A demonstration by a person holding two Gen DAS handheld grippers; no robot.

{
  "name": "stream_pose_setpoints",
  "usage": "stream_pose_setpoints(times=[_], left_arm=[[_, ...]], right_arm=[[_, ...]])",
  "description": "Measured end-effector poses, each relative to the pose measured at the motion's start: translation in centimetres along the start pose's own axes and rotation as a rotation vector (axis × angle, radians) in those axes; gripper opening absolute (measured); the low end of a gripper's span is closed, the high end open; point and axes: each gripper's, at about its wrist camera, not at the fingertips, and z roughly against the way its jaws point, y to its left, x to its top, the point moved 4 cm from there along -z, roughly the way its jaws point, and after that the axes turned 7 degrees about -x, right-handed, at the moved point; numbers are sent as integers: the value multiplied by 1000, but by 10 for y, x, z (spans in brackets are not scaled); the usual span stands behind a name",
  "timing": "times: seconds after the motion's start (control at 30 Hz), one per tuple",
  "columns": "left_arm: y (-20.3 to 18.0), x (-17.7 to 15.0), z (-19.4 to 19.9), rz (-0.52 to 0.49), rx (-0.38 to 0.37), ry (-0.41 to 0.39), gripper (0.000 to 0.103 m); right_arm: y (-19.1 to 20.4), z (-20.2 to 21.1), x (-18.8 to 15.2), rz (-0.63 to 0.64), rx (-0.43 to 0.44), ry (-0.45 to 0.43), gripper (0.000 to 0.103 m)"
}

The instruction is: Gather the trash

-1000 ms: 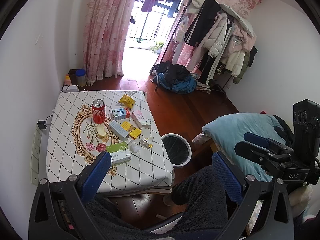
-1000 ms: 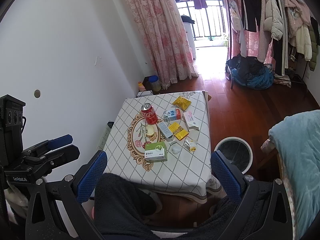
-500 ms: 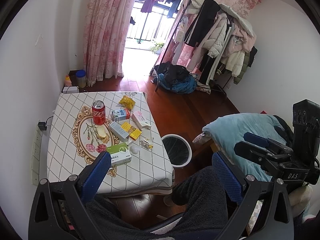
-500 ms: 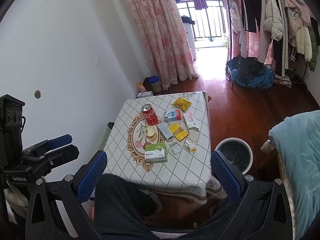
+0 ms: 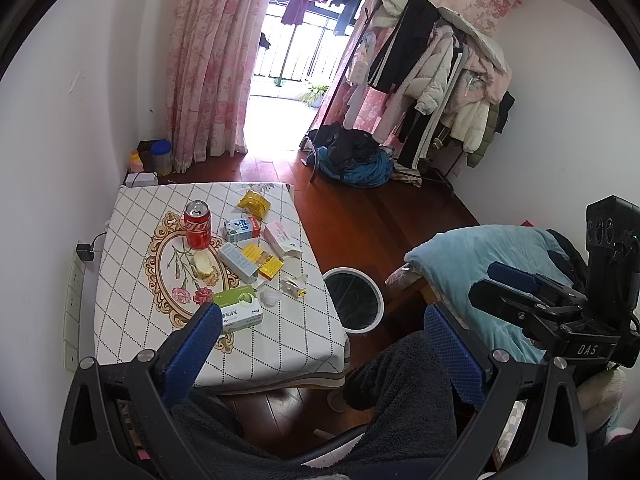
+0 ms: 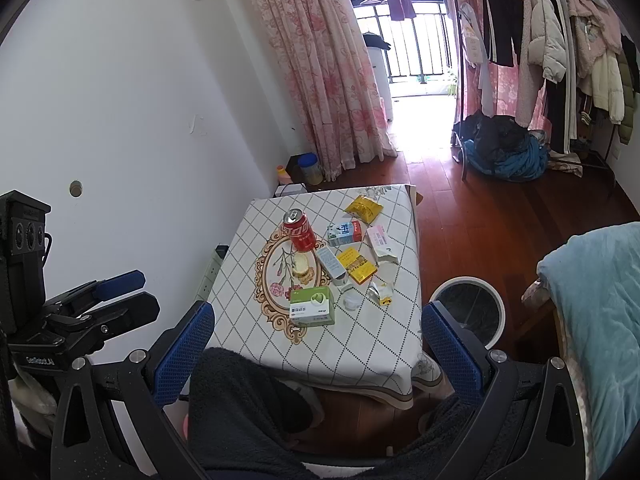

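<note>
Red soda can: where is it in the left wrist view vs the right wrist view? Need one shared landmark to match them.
Left wrist: red soda can stands upper left of centre, on the table's far left part.
Right wrist: the can stands just left of centre, at the oval floral print's far end.
Shared landmark: the white-rimmed bin on the floor right of the table.

Table (image 5: pixel 132 320) slightly lower in left wrist view; left gripper (image 5: pixel 320 344) tilted up.
</note>
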Motion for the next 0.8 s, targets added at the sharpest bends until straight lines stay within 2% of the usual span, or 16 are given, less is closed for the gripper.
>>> stream_pose_setpoints(times=[0.53, 0.6, 0.67, 0.7, 0.8], left_arm=[[0, 2, 0, 5, 10, 3, 103], [6, 5, -3, 17, 66, 1, 103], [21, 14, -12, 31, 171, -1, 103], [37, 16, -23, 49, 261, 1, 103], [73, 18, -48, 101, 393, 13, 103]], right_arm=[[0, -2, 0, -6, -2, -2, 103], [-2, -8, 0, -24, -18, -1, 103], [-6, -18, 2, -29, -39, 8, 103], [-7, -27, 3, -27, -52, 17, 103], [-13, -67, 3, -39, -71, 63, 103]])
